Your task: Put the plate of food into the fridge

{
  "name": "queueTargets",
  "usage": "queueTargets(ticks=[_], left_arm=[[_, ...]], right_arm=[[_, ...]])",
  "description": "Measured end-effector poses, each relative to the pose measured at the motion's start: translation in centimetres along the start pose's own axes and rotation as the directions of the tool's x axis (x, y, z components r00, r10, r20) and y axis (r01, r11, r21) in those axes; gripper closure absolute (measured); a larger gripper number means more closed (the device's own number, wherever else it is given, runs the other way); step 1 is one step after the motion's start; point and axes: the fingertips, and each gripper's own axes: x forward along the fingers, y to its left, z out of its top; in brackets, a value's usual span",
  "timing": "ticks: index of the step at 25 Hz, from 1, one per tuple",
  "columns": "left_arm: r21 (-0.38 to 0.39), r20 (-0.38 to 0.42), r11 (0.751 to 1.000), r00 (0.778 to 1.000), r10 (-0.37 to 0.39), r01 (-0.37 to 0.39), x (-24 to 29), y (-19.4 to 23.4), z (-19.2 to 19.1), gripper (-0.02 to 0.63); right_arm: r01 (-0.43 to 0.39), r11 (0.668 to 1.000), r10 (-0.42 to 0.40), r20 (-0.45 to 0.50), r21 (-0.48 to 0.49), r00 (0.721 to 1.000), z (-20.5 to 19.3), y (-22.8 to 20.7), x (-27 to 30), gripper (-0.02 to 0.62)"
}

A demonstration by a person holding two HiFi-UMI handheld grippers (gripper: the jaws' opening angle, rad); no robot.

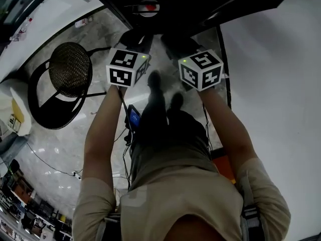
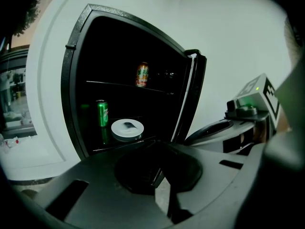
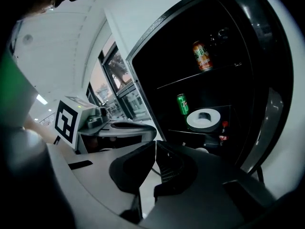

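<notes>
The fridge point(image 2: 71, 80) stands open with a dark inside. A white plate point(image 2: 127, 129) with a dark bit of food rests on its middle shelf, beside a green can point(image 2: 102, 113). The right gripper view shows the same plate point(image 3: 204, 119) and green can point(image 3: 182, 104). My left gripper point(image 2: 159, 175) is shut and holds nothing, a short way in front of the shelves. My right gripper point(image 3: 155, 168) is also shut and empty, level with the left one. In the head view only their marker cubes point(image 1: 128, 67) point(image 1: 200, 69) show, side by side ahead of the person.
An orange can point(image 2: 142, 75) sits on the upper shelf and a red-capped bottle point(image 3: 224, 132) on a lower one. The open fridge door point(image 2: 193, 94) stands edge-on at the right. A round black mesh chair point(image 1: 70, 69) stands at my left, with cables point(image 1: 55, 167) on the marble floor.
</notes>
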Motion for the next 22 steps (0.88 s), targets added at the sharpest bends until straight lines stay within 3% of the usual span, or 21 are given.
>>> queueTargets(ticks=[9,17,22], left_arm=[[-0.016,0.023,1.0,1.0,-0.012,0.013,-2.2,-3.1,0.7,0.594],[-0.053,0.064,0.998,0.998,-0.013,0.016,-4.2,-5.8,2.0,0.594],[-0.053,0.074,0.999,0.997,0.002,0.002,-5.3,-6.4,2.9,0.594]], right_arm=[[0.015,1.0,-0.016,0.027,0.009,1.0,-0.1,1.1,-3.6,0.572],[0.045,0.996,-0.05,0.065,0.074,0.997,0.3,0.6,-6.6,0.572],[-0.016,0.994,0.007,0.086,0.105,0.996,0.5,1.6,-7.8,0.572]])
